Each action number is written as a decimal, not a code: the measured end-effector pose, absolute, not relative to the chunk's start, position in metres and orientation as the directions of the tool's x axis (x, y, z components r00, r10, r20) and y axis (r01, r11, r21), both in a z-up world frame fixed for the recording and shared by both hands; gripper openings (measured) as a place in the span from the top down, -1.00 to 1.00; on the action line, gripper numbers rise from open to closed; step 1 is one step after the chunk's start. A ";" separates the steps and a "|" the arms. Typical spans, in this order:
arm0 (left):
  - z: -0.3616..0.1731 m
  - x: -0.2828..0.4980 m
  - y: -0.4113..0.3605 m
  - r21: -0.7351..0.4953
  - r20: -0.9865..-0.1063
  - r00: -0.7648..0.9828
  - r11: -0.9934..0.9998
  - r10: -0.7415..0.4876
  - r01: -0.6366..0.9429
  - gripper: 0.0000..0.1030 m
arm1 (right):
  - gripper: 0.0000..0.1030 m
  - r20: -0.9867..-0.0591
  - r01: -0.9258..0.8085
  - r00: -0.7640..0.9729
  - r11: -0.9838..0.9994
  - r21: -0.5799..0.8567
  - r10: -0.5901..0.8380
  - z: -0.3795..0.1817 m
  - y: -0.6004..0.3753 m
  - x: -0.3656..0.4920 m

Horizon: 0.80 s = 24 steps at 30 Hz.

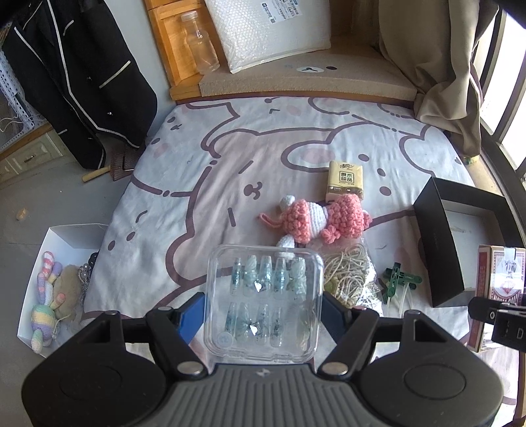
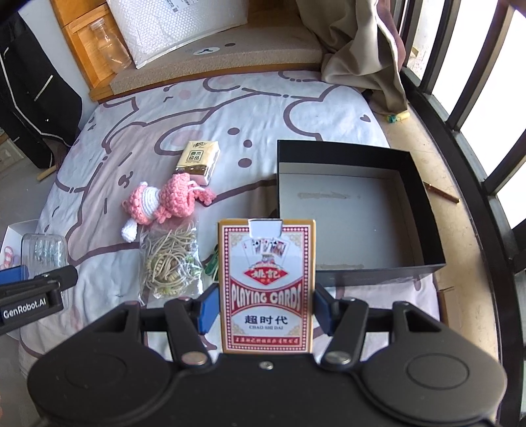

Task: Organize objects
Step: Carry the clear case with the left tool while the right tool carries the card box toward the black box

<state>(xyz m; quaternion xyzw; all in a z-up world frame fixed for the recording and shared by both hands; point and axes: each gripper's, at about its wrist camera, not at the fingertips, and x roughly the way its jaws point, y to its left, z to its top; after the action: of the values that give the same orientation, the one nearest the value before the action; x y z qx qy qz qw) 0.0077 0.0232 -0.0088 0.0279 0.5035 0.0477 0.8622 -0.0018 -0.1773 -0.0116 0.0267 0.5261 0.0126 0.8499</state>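
My left gripper is shut on a clear plastic case of press-on nails, held above the bed. My right gripper is shut on a red playing card box, held upright just left of an open black box with a bare grey floor. On the bed lie a pink crocheted doll, a yellow tissue pack, a bag of beige cord and green clips. The card box also shows at the right edge of the left wrist view.
A white box with plush toys sits on the floor left of the bed. A black jacket hangs at the left. A clear bottle and bubble mailer stand behind the bed. A curtain and window bars are on the right.
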 end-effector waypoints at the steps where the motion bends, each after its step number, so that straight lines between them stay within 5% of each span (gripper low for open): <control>1: -0.009 0.008 0.022 0.095 -0.866 0.487 0.994 0.108 -0.052 -0.43 | -0.15 -0.892 0.005 0.449 0.998 0.057 0.049 -0.011 -0.177 -0.002; 24: -0.019 0.019 -0.052 0.045 -0.883 0.469 0.996 0.004 0.077 -0.43 | -0.15 -0.888 0.100 0.459 0.995 0.025 -0.024 -0.013 -0.242 -0.010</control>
<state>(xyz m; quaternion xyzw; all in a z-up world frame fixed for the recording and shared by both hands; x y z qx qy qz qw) 0.0193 -0.0518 -0.0192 0.0392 0.5149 -0.0215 0.8561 -0.0104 -0.2421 -0.0130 0.0364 0.5187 -0.0363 0.8534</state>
